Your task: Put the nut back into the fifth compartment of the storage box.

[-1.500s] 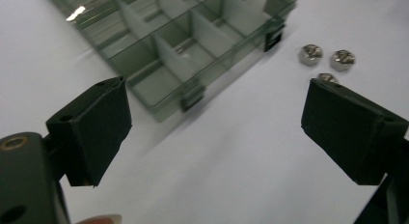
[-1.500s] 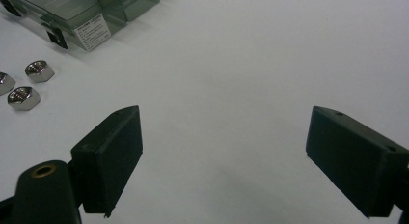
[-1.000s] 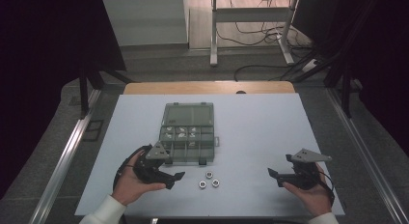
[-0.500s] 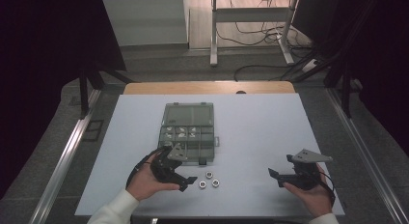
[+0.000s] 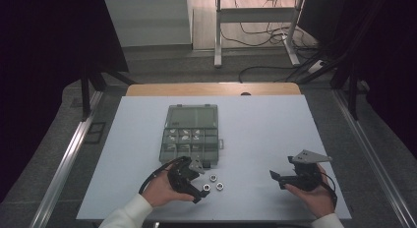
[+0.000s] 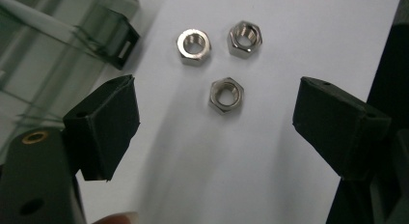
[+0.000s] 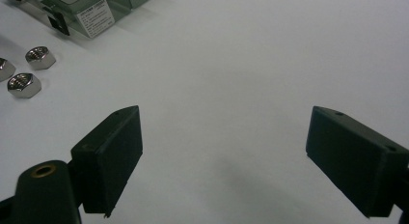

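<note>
The left gripper [image 5: 196, 188] hung over the white table [image 5: 265, 134] with its jaws wide and just closing a little, nothing gripped; the nearest of three steel nuts [image 6: 226, 94] lay on the table ahead, between them. The right gripper [image 5: 278, 178] stood well apart, jaws wide and empty. Farther off sat the clear compartment box [image 5: 192, 132]

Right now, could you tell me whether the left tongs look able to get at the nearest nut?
Probably yes. The left tongs stand open just short of the nearest nut, with bare table between the jaws. The other two nuts lie farther off, apart from it.
</note>
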Tool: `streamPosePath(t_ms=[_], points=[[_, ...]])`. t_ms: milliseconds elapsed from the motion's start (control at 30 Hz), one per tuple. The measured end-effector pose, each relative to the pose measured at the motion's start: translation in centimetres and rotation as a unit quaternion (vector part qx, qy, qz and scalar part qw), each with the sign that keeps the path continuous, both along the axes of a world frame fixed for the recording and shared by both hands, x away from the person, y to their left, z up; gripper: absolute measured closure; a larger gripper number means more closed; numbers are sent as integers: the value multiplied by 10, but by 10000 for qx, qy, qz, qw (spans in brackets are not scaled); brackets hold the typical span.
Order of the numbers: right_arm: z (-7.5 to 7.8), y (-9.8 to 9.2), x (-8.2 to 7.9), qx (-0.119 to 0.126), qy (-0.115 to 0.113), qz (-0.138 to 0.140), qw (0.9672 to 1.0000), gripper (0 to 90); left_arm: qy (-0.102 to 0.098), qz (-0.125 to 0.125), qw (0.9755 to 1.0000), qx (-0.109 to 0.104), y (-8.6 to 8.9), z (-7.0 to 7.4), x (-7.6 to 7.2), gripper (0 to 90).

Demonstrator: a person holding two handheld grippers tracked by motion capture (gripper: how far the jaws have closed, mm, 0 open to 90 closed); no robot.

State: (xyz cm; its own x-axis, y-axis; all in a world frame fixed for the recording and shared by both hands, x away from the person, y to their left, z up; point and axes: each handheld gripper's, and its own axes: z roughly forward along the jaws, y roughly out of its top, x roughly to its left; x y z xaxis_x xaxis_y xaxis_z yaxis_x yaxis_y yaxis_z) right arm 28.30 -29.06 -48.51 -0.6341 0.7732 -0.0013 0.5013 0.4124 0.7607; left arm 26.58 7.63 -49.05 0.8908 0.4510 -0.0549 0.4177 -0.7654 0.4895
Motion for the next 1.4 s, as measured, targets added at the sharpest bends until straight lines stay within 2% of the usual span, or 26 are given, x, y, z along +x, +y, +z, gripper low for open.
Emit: streamPosePath(t_ms=[333, 400, 467, 700, 733, 900, 1033, 1167, 1300, 1400], points=[[-1, 1, 1, -29, 2, 39, 10000, 131, 284, -194, 9990, 298, -17, -13, 8, 229], [-1, 1, 1, -43, 12, 41, 10000, 131, 292, -172, 9986, 412, -21, -15, 10, 295], [-1, 1, 1, -38, 6, 38, 10000, 131, 271, -190, 9981, 528, -25, -16, 11, 322], [-1, 1, 1, -51, 12, 25, 10000, 131, 318, -370, 9965, 685, -31, -18, 11, 501], [-1, 1, 1, -54, 13, 26, 10000, 131, 323, -357, 9965, 686, -31, -17, 11, 507], [-1, 1, 1, -63, 8, 34, 10000, 131, 382, -275, 9966, 672, -29, -16, 13, 685], [-2, 1, 1, -75, 7, 31, 10000, 131, 305, -317, 9963, 736, -31, -16, 12, 697], [-1, 1, 1, -73, 7, 26, 10000, 131, 317, -371, 9960, 753, -29, -14, 11, 699], [-2, 0, 1, -73, 17, 9, 10000, 131, 298, -290, 9975, 579, -18, -4, 13, 699], [-2, 1, 1, -83, 14, 15, 10000, 131, 250, -153, 9987, 418, -5, 10, 17, 699]])
